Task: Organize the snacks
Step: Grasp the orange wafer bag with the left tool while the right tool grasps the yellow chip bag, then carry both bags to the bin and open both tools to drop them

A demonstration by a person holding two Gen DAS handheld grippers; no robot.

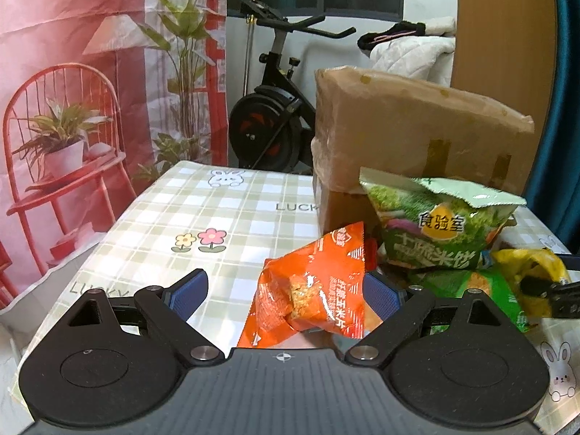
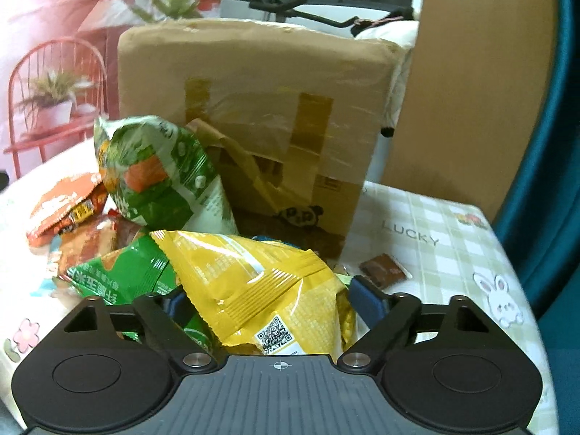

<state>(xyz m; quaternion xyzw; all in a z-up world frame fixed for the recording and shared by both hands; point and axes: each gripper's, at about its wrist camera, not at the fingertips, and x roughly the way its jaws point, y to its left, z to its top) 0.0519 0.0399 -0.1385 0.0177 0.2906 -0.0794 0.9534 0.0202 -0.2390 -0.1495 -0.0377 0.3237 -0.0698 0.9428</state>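
The crinkly yellow foil snack packet [image 2: 275,290] lies on top of the heap of snacks on the table, between the right gripper [image 2: 268,301]'s blue-padded fingers, its printed code facing the camera and one sealed corner pointing away toward the box. It looks light, puffed with air and slippery, so a pinch across the flat, crimped seam should hold better than a squeeze on the inflated belly, which could crush what is inside or let the film slide out. The right gripper's jaws stand partly apart on either side of the packet; the left pad is hidden behind the film, so I cannot tell whether they are pressing on it yet. Under and beside it lie a glossy green foil packet [image 2: 123,282], a larger green-and-white bag [image 2: 156,170] propped upright, and orange wrappers [image 2: 61,210] further left. In the left wrist view, a small orange foil packet [image 1: 311,286] stands on its lower edge between the left gripper [image 1: 290,290]'s fingers; these are spread wide, the left pad clear of it, while the right pad sits just behind the packet's edge, contact uncertain. Both grippers point forward and tilt downward toward the pile. Behind the snacks stands a large brown cardboard box wrapped in clear tape [image 2: 253,116], resting on the green-and-white checked tablecloth [image 1: 203,210] printed with rabbits and flowers. A small brown sachet [image 2: 384,270] lies alone to the right.
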